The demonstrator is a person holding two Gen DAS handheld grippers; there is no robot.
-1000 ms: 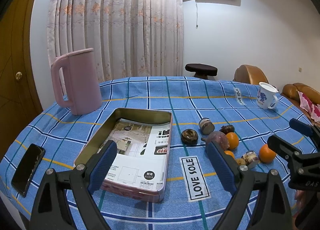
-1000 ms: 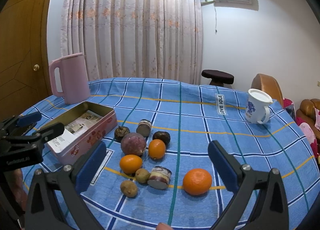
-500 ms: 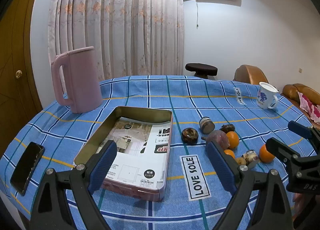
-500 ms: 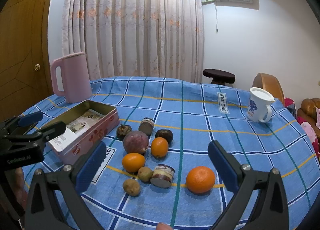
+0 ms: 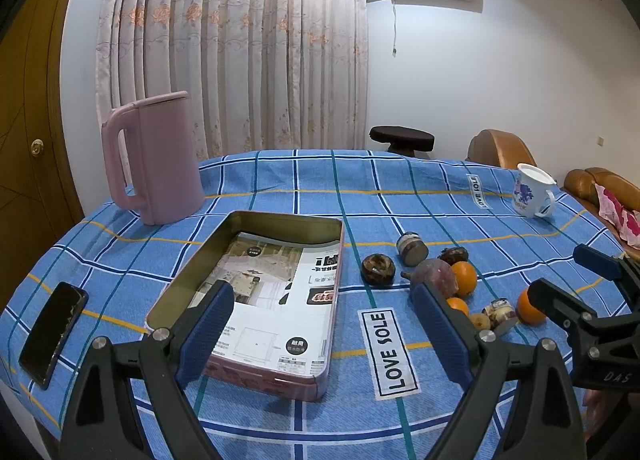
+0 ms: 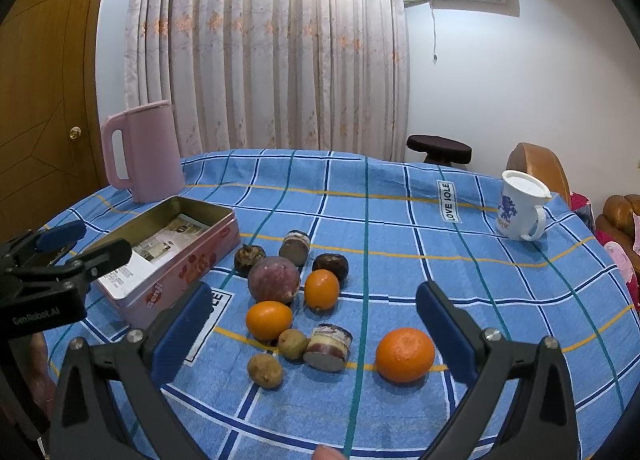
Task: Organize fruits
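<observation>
Blue checked cloth covers the table (image 6: 460, 272), which fills the lower half of both wrist views, with pale flowered curtains (image 6: 260, 52) and a white wall behind it. Beyond the left gripper's (image 5: 322, 324) left finger stands a tall pink jug (image 5: 154, 158), upright at the far edge of the cloth. Straight ahead of that gripper, partly between its spread fingers, lies an open rectangular tin (image 5: 256, 288) with printed paper lying flat in its bottom. Both blue-padded fingers stand wide apart and hold nothing. Off to its far left a dark phone (image 5: 52, 334) lies flat on the cloth. A white mug (image 6: 518, 206) with a blue print stands well ahead and to the right of the right gripper (image 6: 316, 328), whose fingers are likewise spread wide with nothing between them. Just ahead of that gripper's gap the fruits lie loose on the cloth, outside the tin: a large orange (image 6: 405, 354) near the right finger, a round purple fruit (image 6: 274, 279) farther ahead, two smaller oranges (image 6: 269, 320) beside it, two dark brown fruits (image 6: 330, 266) behind, and two small tan ones (image 6: 265, 370) nearest the left finger. Among them two small jars (image 6: 329, 346) lie on their sides.
</observation>
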